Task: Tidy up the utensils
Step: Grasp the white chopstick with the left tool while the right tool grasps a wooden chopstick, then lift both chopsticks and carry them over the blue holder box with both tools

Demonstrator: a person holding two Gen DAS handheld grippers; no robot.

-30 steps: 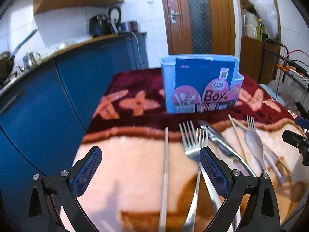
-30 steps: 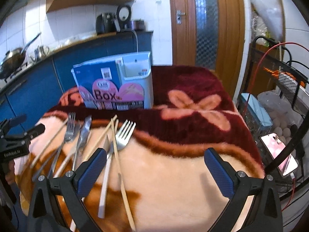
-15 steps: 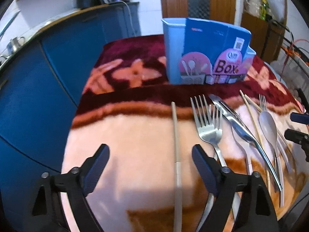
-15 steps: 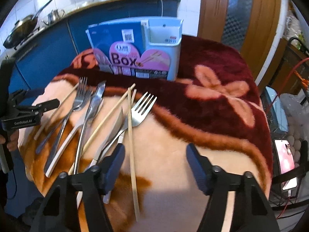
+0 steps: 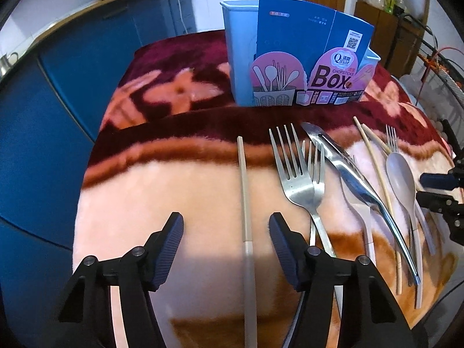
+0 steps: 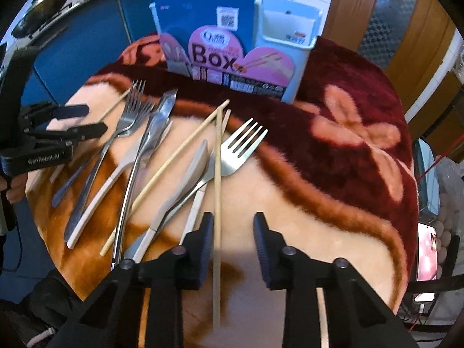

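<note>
beside blue cabinets [image 5: 43, 121], floral blanket [image 5: 174, 179]

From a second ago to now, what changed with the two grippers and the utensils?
Both grippers tipped downward toward the blanket and their jaws are closing. The left gripper now straddles the grey chopstick; the right gripper straddles a wooden chopstick, which lies close to its left finger. Neither is visibly pinched yet. The forks, knives, spoon and the blue chopsticks box lie where they were.
</note>
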